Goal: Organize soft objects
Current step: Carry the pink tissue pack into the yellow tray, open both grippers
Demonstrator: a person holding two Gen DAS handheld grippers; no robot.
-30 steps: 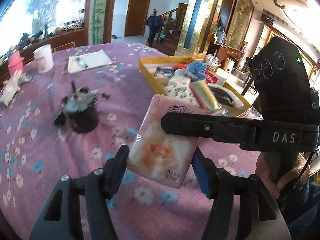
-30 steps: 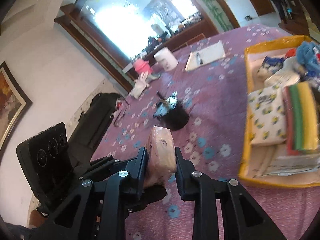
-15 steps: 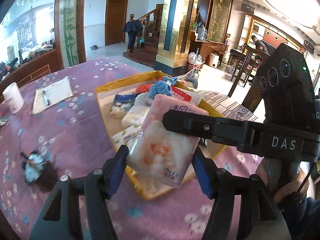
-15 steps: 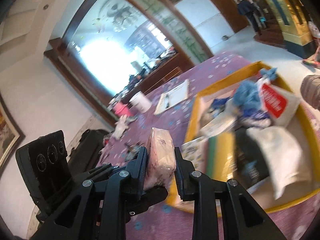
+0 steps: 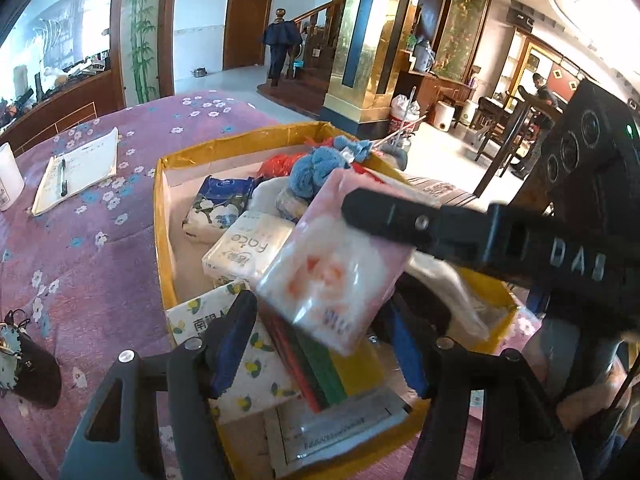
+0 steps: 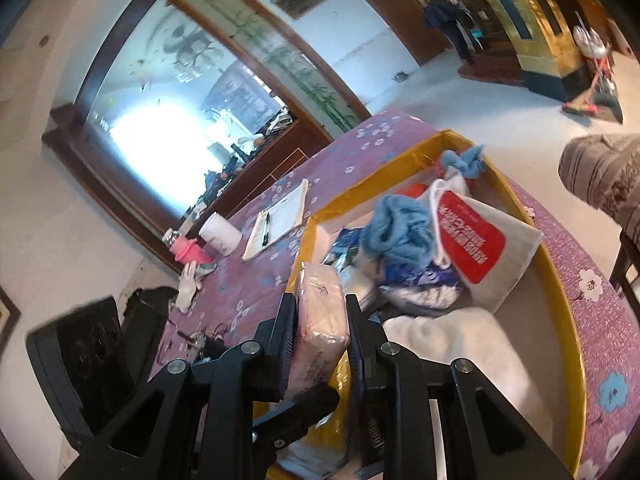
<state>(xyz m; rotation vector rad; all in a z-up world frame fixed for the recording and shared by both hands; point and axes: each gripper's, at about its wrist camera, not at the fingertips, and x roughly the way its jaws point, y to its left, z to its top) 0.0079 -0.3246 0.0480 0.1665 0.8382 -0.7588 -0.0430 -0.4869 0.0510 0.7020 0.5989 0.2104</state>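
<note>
Both grippers have swung across from open purple cloth to over the yellow tray (image 5: pixel 162 240), carrying the pink tissue pack (image 5: pixel 336 264) w/ them. Right gripper (image 6: pixel 320 320) clamps the pack across its thin sides, jaws narrow and pads pressed in. Left gripper (image 5: pixel 320 344) stands wider, approx half open, its fingers either side of the pack's lower end w/ gaps showing, so not gripping. Pack hangs tilted above the tray's near half, over a lemon-print tissue pack (image 5: pixel 244 364) and a stack of coloured cloths (image 5: pixel 320 368); a blue knit bundle (image 6: pixel 400 224) and red-and-white bag (image 6: pixel 472 236) fill the far end. A notepad w/ pen (image 5: pixel 76 168) lies on the tablecloth (image 5: pixel 100 260) beyond. Judging by its look, the pack is light and squashy inside slick plastic wrap: it gives under pressure and could slide out of a loose pinch. Best hold is across the narrow faces near mid-length, as now, not by a corner or the wrap's loose seam. No breakage risk if let go low.
</note>
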